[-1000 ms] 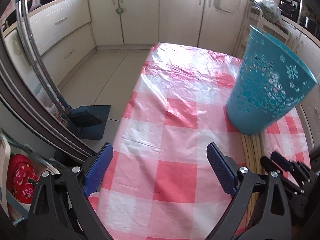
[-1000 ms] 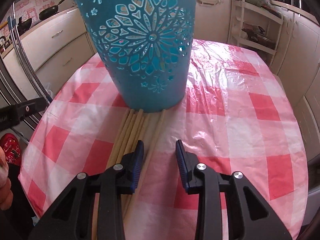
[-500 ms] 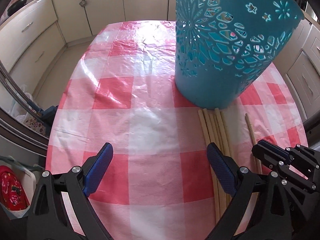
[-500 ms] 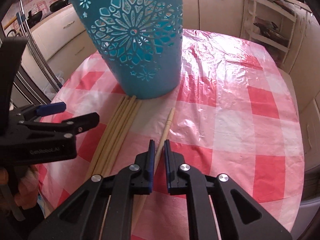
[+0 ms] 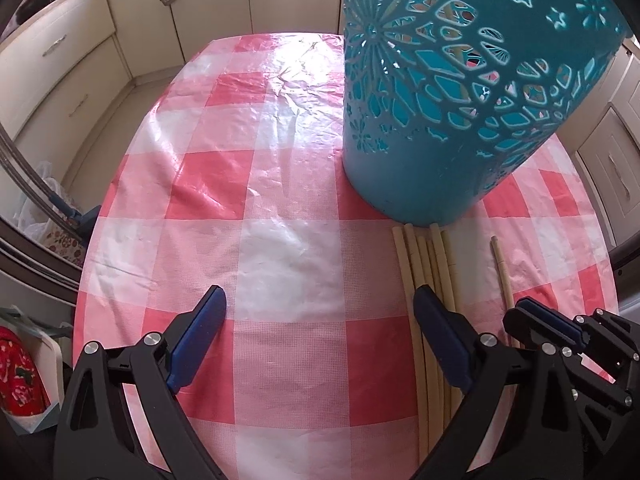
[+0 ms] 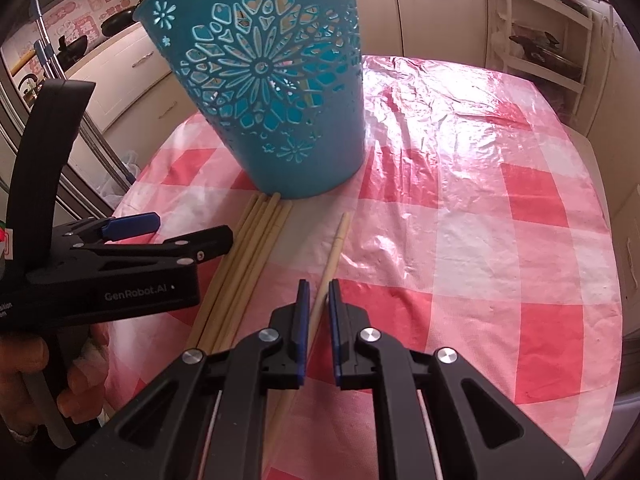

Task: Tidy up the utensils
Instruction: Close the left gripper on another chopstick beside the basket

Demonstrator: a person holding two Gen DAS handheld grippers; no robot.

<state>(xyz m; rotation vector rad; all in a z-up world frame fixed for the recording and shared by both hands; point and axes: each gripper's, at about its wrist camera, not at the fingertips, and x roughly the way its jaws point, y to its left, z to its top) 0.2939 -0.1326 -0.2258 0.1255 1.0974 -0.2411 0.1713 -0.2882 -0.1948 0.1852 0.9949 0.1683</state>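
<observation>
A teal cut-out holder [image 5: 452,92] stands on the red-and-white checked tablecloth [image 5: 280,184]; it also shows in the right wrist view [image 6: 280,92]. A bundle of several wooden chopsticks [image 6: 244,264] lies before it, also seen in the left wrist view [image 5: 428,264]. One single chopstick [image 6: 334,252] lies apart to the right. My right gripper [image 6: 319,304] has its jaws closed around this single chopstick. My left gripper [image 5: 320,320] is wide open and empty, its right finger over the bundle.
Cream kitchen cabinets [image 5: 72,64] ring the table. A white shelf rack [image 6: 540,40] stands at the back right. The table edge drops off at the left, with a red bag [image 5: 20,376] on the floor below.
My left gripper swung right toward the holder and the chopstick bundle. My right gripper closed its jaws around the single chopstick and pulled back slightly.
</observation>
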